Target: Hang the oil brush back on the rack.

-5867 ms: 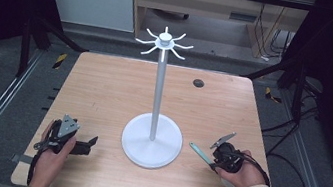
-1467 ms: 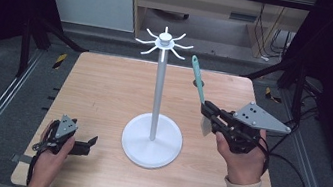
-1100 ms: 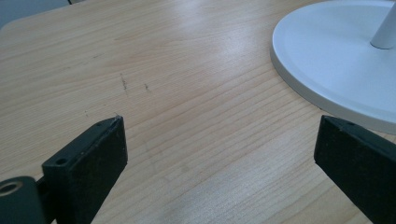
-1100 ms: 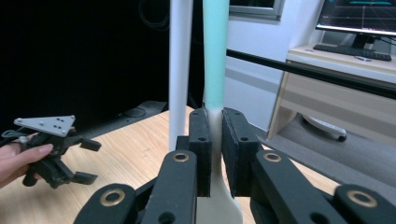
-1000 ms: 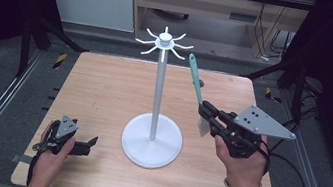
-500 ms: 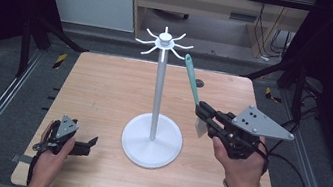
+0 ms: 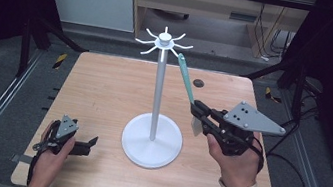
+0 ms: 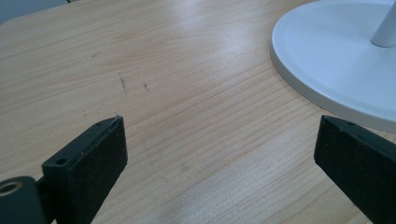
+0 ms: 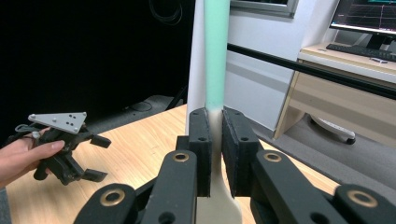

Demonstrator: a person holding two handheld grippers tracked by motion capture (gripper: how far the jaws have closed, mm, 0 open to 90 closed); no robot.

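**Spatula held up beside the white rack**

From the high view, the right gripper (image 7: pixel 197 109) is raised over the right half of the table (image 7: pixel 104 89), its fingers closed on a spatula (image 7: pixel 186 79). The teal handle slants up and to the left, and its tip ends just beside one of the hooks (image 7: pixel 182 47) at the top of the white rack (image 7: pixel 159 87); whether tip and hook touch cannot be told from here. The pale blade hangs below the fingers. The rack stands on a round white base (image 7: pixel 151 142) near the middle of the table. The left gripper (image 7: pixel 88 144) lies on the table at the near left corner under the person's hand, pointing toward the base, well apart from the spatula. A small dark disc (image 7: pixel 198 83) sits on the far part of the table.

The left gripper view adds what the high view leaves unclear: its two black fingers (image 8: pixel 88 163) stand wide apart with bare wood between them, and the rim of the base (image 8: pixel 327 70) lies close ahead on the right.

The right gripper view shows the grip up close: the fingers (image 9: pixel 200 149) press on the spatula (image 9: pixel 216 56) where the teal handle meets the cream blade. The rack's white pole (image 9: pixel 195 60) rises right behind the handle. Farther off at the left, the other gripper (image 9: pixel 63 147) rests on the table in a hand.
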